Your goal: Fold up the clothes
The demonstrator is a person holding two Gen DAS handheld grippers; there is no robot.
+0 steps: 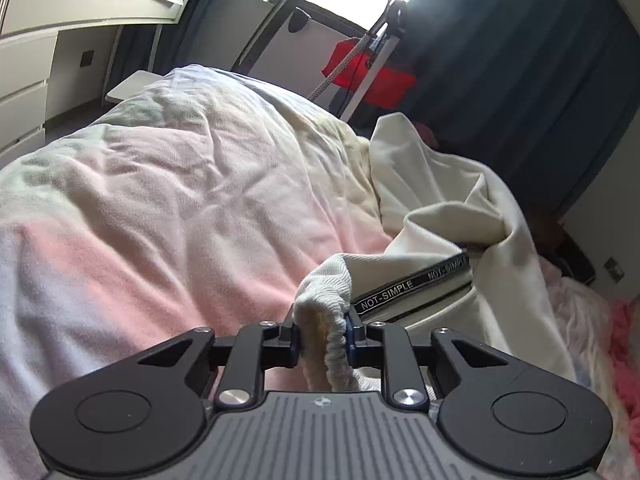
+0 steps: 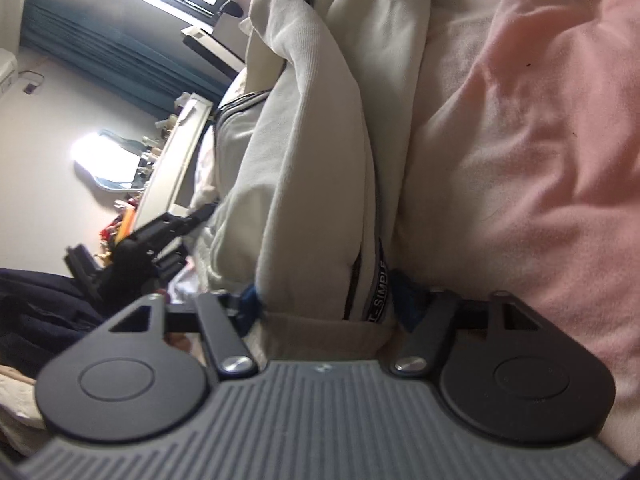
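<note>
A cream zip-up jacket (image 1: 440,216) with a black "NOT-SIMPLE" zipper tape (image 1: 412,284) lies bunched on the pink and white blanket (image 1: 180,200) of the bed. My left gripper (image 1: 324,340) is shut on the jacket's ribbed hem (image 1: 326,304), which bulges between its pads. In the right wrist view the jacket (image 2: 320,160) stretches away from my right gripper (image 2: 330,302). Its jaws stand fairly wide, and both blue pads press a thick fold of the fabric beside the zipper tape (image 2: 378,280). The left gripper's black body (image 2: 168,232) shows at the jacket's far edge there.
A white desk with drawers (image 1: 80,12) stands beyond the bed on the left. A red object on a stand (image 1: 368,72) and dark teal curtains (image 1: 520,80) are by the bright window. The person's dark clothing (image 2: 32,312) is at the left edge.
</note>
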